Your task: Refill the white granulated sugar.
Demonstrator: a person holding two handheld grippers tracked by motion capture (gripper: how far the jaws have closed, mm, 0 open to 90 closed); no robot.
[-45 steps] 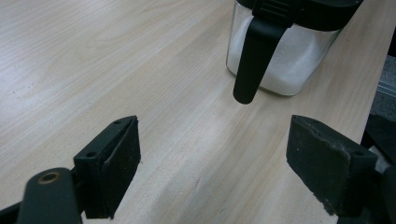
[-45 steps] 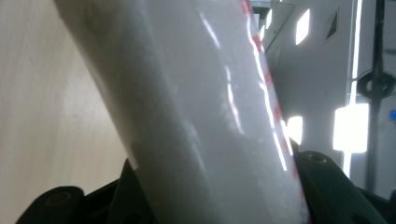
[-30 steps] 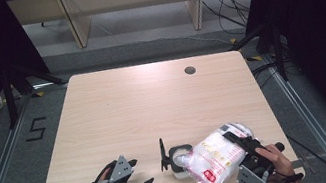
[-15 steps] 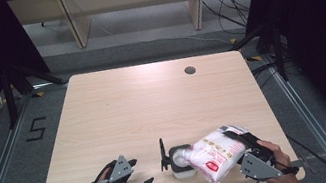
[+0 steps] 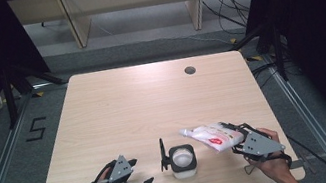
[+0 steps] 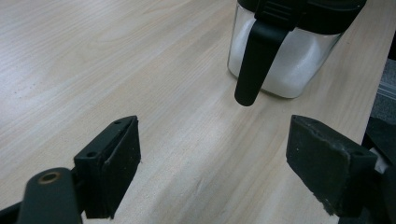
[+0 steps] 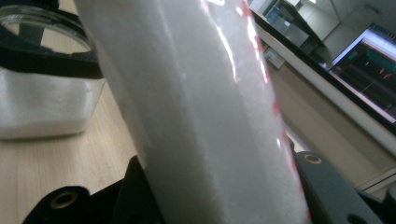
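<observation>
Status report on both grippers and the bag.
Left gripper open, resting near jar. Right gripper clamped on white bag, beside jar. Nothing in the way.

The high view looks forward and down from above the person's side onto the whole pale wooden table point(image 5: 118, 109), with dark floor around it. The left gripper view sits low over the table, looking along its black jaws at the clear square jar with a black lid frame point(image 6: 285, 56), which is close. The right gripper view is very near the clear plastic bag of white powder with red print point(image 7: 205, 107). All three views share the jar point(image 5: 183, 160) point(image 7: 42, 93).
</observation>
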